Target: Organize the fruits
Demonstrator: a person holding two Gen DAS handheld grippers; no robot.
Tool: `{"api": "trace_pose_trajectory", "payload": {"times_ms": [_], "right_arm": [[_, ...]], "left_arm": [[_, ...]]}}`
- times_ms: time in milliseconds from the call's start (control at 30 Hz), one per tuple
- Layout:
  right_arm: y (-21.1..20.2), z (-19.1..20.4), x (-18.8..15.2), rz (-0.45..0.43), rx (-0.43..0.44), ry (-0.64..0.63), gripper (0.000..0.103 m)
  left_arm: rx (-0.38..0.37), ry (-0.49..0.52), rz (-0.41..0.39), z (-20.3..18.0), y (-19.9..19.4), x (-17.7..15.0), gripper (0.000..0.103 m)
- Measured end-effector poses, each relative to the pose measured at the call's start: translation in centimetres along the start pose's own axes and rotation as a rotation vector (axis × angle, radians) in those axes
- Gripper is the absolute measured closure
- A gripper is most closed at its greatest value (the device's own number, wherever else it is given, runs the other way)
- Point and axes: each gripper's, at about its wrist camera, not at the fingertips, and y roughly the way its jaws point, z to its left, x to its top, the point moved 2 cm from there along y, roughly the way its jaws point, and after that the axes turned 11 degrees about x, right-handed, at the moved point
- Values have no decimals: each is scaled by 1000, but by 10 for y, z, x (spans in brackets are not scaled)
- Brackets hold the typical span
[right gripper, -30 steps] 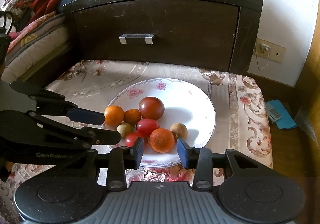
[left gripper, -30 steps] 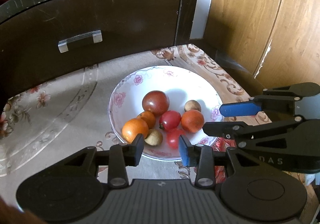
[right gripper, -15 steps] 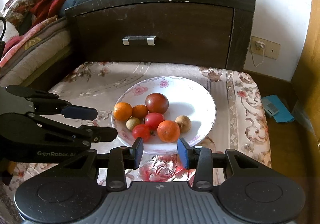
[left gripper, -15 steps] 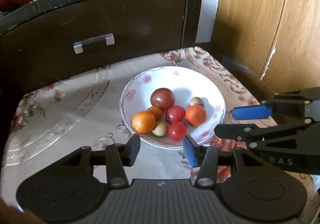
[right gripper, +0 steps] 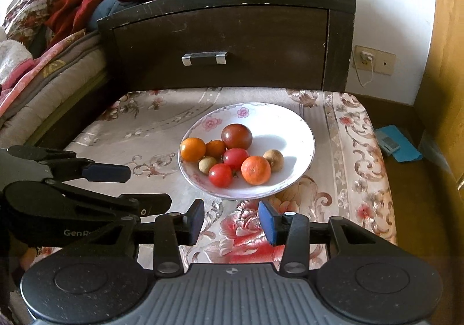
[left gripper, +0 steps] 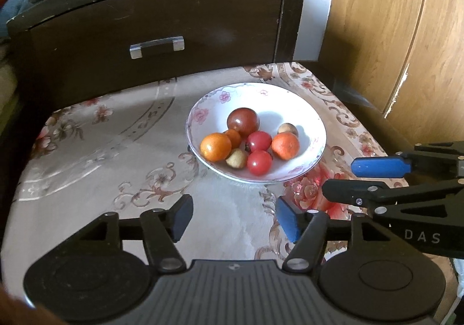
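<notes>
Fingers on both grippers stand wide apart and hold nothing. The left gripper (left gripper: 233, 217) and the right gripper (right gripper: 230, 217) hang side by side above the cloth-covered worktop (right gripper: 145, 133), each short of the plate's near rim. The white floral plate (right gripper: 301, 133) lies straight ahead of the right fingers and ahead and a little to the right of the left ones, so the right gripper looks the better lined up, though neither is clearly nearer. On the plate the fruits sit clustered toward its near-left part: a dark tomato (right gripper: 236, 136) at the back, two red tomatoes (right gripper: 220, 175), oranges (right gripper: 255, 170) on either side, and small brown fruits (right gripper: 273, 160) between. All are round, with no long axis or heading to match, so any closing direction should serve. Nearest the right fingers are the front red tomato and the orange beside it, touching their neighbours. Beyond stands a dark drawer cabinet (right gripper: 226, 35).
</notes>
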Motion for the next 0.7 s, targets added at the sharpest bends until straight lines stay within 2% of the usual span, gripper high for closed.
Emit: {"api": "trace_pose_trajectory", "payload": {"times_ms": [267, 400, 700], "right_arm": [[-10, 5, -11, -6, -12, 34, 66], [-12, 9, -14, -8, -9, 40, 66], [-16, 18, -18, -14, 2, 43, 65]], "left_arm": [[79, 2, -8, -3, -13, -10, 17], [104, -5, -7, -2, -18, -14, 16], [105, -52, 20, 5, -25, -22, 16]]}}
